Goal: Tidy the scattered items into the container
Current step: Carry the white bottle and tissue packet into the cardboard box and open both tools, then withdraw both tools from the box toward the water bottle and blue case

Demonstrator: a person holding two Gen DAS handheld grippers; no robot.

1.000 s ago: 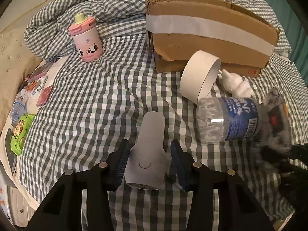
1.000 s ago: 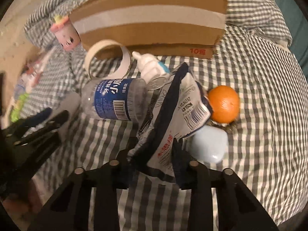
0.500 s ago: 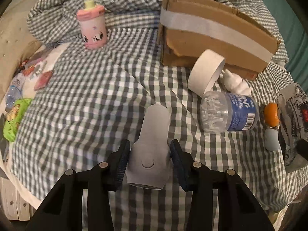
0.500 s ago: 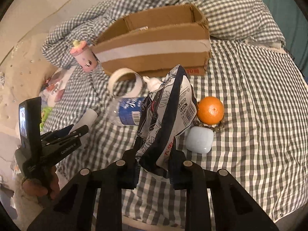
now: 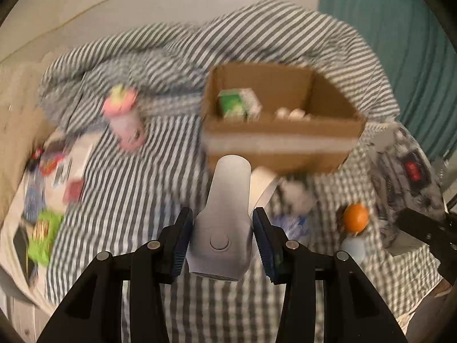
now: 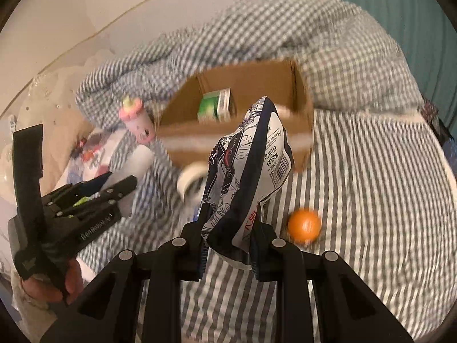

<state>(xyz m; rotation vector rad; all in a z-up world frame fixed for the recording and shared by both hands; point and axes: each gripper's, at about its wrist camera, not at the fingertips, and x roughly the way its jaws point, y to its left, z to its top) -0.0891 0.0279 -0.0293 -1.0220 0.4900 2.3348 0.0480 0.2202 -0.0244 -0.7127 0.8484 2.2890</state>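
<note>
Cardboard box (image 5: 281, 143) blurred; snack bag (image 6: 251, 171) hides its front.

The light is dim and warm, like a lamp in a room. Both pictures are round, with black corners, and things bend near the edges. The checked blanket (image 5: 128, 177) is smeared into stripes by blur. The cardboard box (image 5: 281, 140) and orange (image 6: 303, 225) look fuzzy. The grey device (image 5: 225, 217) and printed bag (image 6: 251, 171) near the bottom middle look sharp.
</note>
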